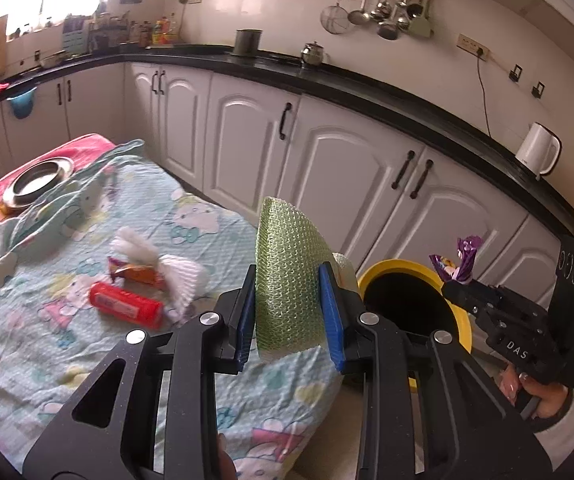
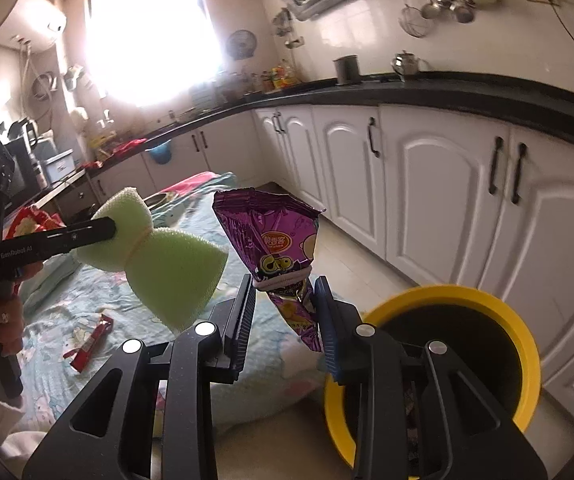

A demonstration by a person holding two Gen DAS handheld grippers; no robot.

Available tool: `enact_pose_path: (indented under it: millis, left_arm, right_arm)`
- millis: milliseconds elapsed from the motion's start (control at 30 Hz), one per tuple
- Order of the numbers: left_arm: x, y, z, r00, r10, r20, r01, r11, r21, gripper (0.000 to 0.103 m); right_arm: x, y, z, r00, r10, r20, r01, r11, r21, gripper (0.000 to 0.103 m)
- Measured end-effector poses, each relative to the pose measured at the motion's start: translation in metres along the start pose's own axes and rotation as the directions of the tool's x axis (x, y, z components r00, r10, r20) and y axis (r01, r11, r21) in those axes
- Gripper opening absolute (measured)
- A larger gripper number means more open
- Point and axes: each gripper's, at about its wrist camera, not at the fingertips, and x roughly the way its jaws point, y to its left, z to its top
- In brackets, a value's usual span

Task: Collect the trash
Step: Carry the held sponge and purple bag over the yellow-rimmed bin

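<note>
My left gripper [image 1: 289,312] is shut on a green foam net sleeve [image 1: 287,264], held in the air over the table's right edge; it also shows in the right wrist view [image 2: 167,264]. My right gripper [image 2: 283,320] is shut on a purple snack wrapper [image 2: 275,240], held just left of the yellow-rimmed trash bin [image 2: 499,320]. In the left wrist view the right gripper [image 1: 457,282] and wrapper [image 1: 463,260] hang over the bin's rim [image 1: 403,270]. A red packet [image 1: 127,306], an orange wrapper [image 1: 135,271] and white foam netting [image 1: 175,276] lie on the table.
The table wears a light blue cartoon cloth [image 1: 67,340] with a metal bowl [image 1: 39,180] at its far end. White cabinets [image 1: 347,184] under a black counter [image 1: 367,88] run behind the bin. A white kettle [image 1: 537,152] stands on the counter.
</note>
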Motion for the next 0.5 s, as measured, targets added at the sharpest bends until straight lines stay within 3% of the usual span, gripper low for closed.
enact_pose_path:
  millis: [500]
  left_arm:
    - [0.045, -0.060, -0.006, 0.995, -0.081, -0.051, 0.085, 0.994, 0.075, 0.023]
  right_arm:
    - [-0.022, -0.061, -0.025, 0.993, -0.115, 0.005, 0.114, 0.983, 0.141, 0.029]
